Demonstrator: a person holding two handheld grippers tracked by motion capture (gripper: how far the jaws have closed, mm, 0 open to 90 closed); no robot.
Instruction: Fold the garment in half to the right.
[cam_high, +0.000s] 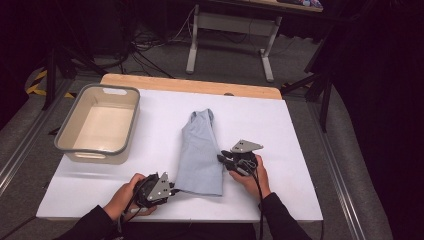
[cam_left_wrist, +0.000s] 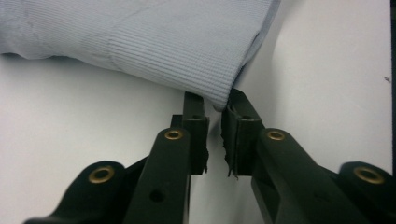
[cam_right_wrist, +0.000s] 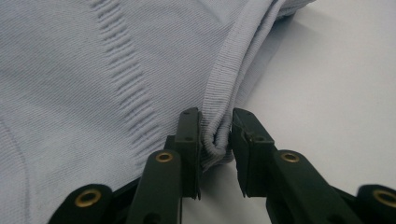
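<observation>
The right gripper is clamped on the light blue garment: in the right gripper view its two black jaws pinch a rolled, ribbed edge of the cloth between them, with only a narrow slot left between the pads. The left gripper sits at the garment's near corner. In the left gripper view its jaws stand a little apart, and the ribbed corner of the cloth reaches just to the tips; it looks let go, the pads not pressing on the fabric, though the corner touches or nearly touches the tip of the jaw on the right of that picture.

Counting what is on the table: one garment, one grey-rimmed tub, two grippers, each in one hand. The left hand and right hand come in from the near edge in dark sleeves.

The garment lies folded into a long strip in the middle of the white tabletop, running from about six o'clock up toward twelve, narrowing at the far end. From the left gripper it spreads away toward one o'clock; from the right gripper it lies at nine o'clock, its edge in the jaws. The tub stands well apart at about ten o'clock from the cloth, near the table's left edge.
</observation>
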